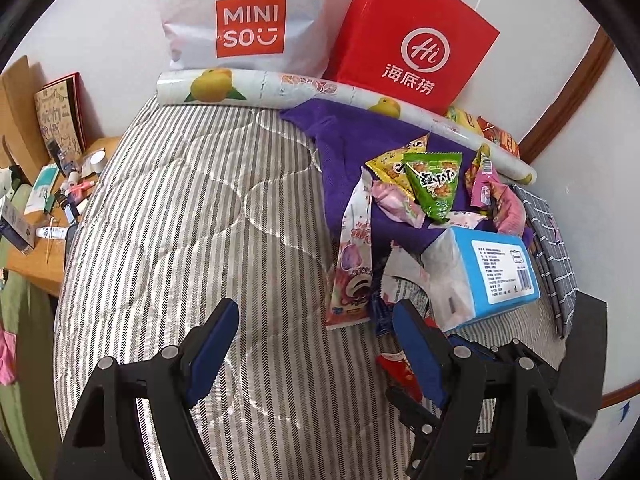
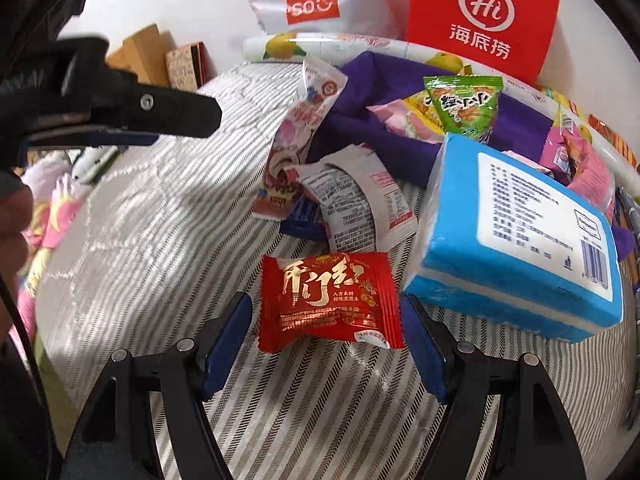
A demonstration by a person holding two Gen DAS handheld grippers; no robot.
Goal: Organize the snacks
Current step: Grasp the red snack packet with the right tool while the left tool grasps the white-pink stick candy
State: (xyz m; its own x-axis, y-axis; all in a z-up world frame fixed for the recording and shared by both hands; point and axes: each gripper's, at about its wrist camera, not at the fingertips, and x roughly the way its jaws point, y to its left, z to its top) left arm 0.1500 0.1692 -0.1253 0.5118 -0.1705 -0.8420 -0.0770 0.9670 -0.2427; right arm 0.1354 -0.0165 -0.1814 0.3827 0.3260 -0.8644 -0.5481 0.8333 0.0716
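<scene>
A pile of snack packets lies on a purple cloth (image 1: 352, 140) on the striped bedcover (image 1: 180, 220). It includes a green triangular packet (image 1: 434, 184) (image 2: 464, 104), a long pink packet (image 1: 352, 264) and a white wrapper (image 2: 356, 200). A red candy packet (image 2: 332, 300) lies flat on the cover. My right gripper (image 2: 326, 306) is open and straddles it, the blue pads close beside its ends. My left gripper (image 1: 316, 312) is open over bare cover, left of the pile, with nothing between its fingers. In the right wrist view, one of its fingers (image 2: 180, 116) shows at the upper left.
A blue tissue pack (image 1: 492, 268) (image 2: 516, 240) lies right of the red packet. A lemon-print roll (image 1: 280, 88), a white MINISO bag (image 1: 248, 20) and a red paper bag (image 1: 412, 48) stand against the wall. A cluttered wooden desk (image 1: 40, 208) borders the bed's left side.
</scene>
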